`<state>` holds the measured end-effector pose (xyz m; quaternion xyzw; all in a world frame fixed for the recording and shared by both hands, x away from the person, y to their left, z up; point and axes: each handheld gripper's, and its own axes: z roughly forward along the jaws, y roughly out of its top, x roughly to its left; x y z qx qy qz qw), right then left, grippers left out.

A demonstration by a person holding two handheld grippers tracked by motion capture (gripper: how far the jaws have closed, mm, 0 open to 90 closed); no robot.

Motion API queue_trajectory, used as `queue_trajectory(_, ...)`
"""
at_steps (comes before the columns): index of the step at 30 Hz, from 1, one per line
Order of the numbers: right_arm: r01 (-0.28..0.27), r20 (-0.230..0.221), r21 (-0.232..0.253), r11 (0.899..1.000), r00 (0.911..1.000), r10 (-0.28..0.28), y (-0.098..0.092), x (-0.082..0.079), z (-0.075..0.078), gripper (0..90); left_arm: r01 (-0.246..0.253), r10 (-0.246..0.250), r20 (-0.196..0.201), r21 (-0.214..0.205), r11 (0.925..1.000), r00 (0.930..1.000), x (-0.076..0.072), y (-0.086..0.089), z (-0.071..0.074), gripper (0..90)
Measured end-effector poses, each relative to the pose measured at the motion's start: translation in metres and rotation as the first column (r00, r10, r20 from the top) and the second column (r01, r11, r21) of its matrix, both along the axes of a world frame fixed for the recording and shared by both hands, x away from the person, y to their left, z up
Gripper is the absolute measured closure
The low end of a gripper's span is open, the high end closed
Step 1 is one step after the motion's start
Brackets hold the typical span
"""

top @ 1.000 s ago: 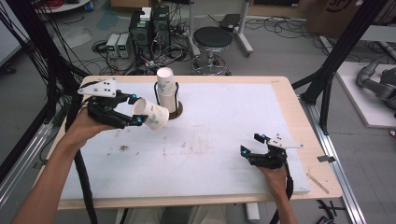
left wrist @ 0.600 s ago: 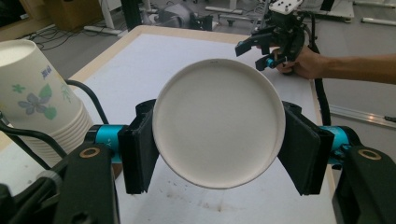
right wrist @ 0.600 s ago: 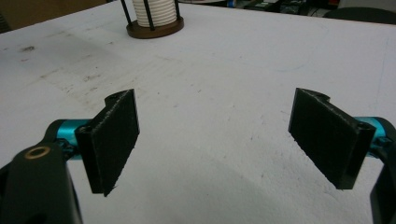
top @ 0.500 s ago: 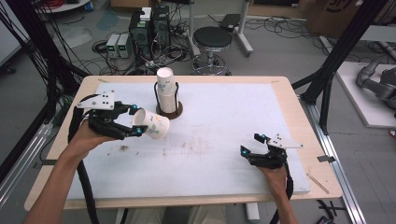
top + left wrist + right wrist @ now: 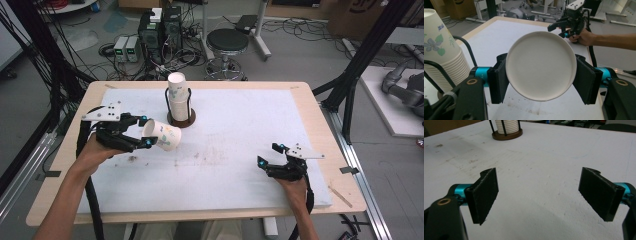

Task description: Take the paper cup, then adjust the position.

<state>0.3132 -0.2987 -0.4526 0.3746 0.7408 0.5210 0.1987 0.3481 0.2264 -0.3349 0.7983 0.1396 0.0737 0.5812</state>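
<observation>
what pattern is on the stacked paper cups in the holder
White with blue flowers and green leaves on the stacked cups, clearest in the left gripper view.

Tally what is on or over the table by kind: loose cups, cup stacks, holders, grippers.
Loose paper cup, held on its side: 1
Cup stack in the holder: 1
Wire holder with round brown base: 1
Grippers: 2, left gripper and right gripper
Total: 5

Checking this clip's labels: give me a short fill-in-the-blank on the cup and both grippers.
1. The left gripper is shut on a paper ____.
2. The held cup lies on its ____, bottom toward the gripper camera.
3. The right gripper has its jaws ____, nothing between them.
4. The cup stack stands in a wire ____.

Missing: cup; side; open; holder
</observation>
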Motion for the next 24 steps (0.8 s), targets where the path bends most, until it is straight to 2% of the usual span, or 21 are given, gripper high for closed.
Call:
queue_trajectory(11,0.001,0.001,-0.010,1.000,1.0000,-0.001,0.0007,0.0000,0.0001,16.5,0.012,-0.011,0.010,-0.021,0.9997,0.9999,0.0009,0.0003,-0.0012,35.6)
queue_trajectory(24,-0.004,0.008,-0.003,1.000,1.0000,0.004,-0.0002,0.0000,0.0000,16.5,0.014,-0.014,0.014,-0.015,0.9998,0.9998,0.0008,-0.0037,-0.0001,35.6)
